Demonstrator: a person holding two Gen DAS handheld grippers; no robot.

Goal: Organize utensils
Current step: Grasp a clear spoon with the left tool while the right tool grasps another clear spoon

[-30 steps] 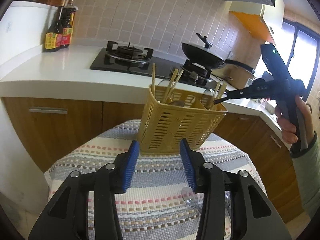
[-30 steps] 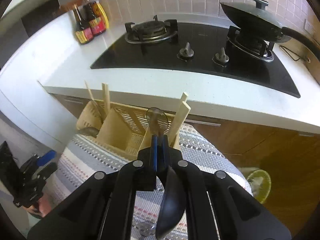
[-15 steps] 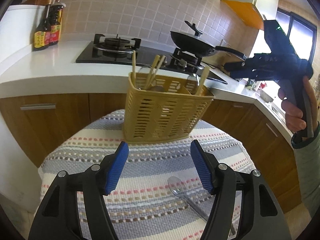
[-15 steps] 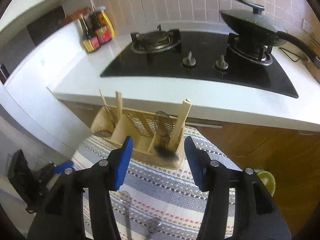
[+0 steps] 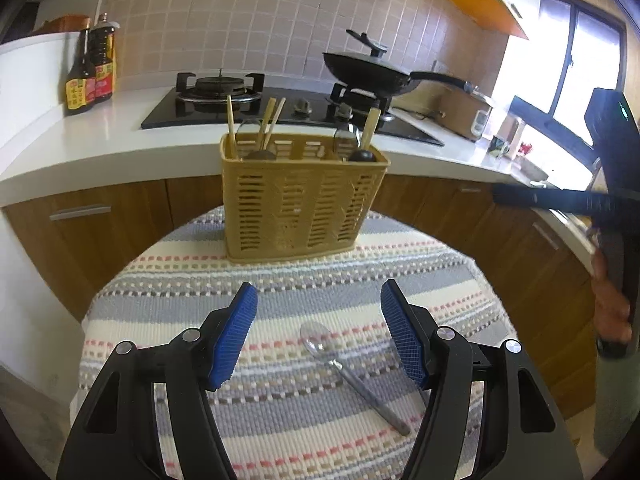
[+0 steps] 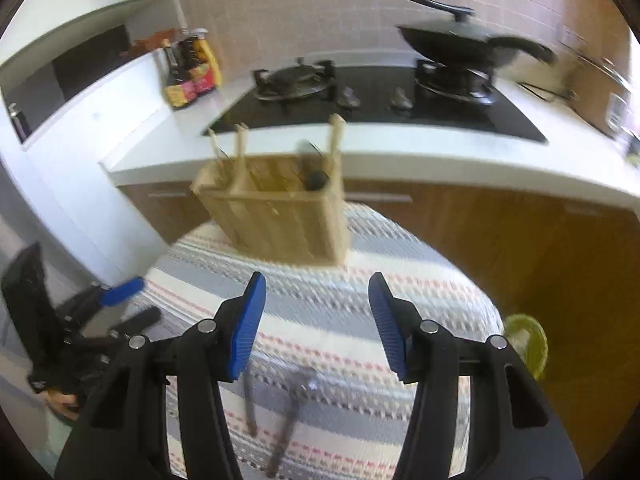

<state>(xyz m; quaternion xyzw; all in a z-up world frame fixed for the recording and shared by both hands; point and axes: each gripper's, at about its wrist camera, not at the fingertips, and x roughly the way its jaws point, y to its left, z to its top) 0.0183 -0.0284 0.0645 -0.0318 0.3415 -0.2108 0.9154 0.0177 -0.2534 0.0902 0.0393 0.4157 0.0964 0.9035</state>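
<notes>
Tongs: left (image 5: 319, 332) wide apart, empty; right (image 6: 316, 320) same.

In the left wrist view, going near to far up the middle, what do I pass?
Left gripper → clear spoon on the striped cloth → yellow basket → white counter → black stove → tiled wall.

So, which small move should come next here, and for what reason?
Probably lower the left gripper onto the clear spoon and close on its handle. Both grippers are open and empty, the spoon lies flat on the striped cloth between the left fingers, and the yellow basket already holds other utensils. The right gripper view is blurred.
</notes>
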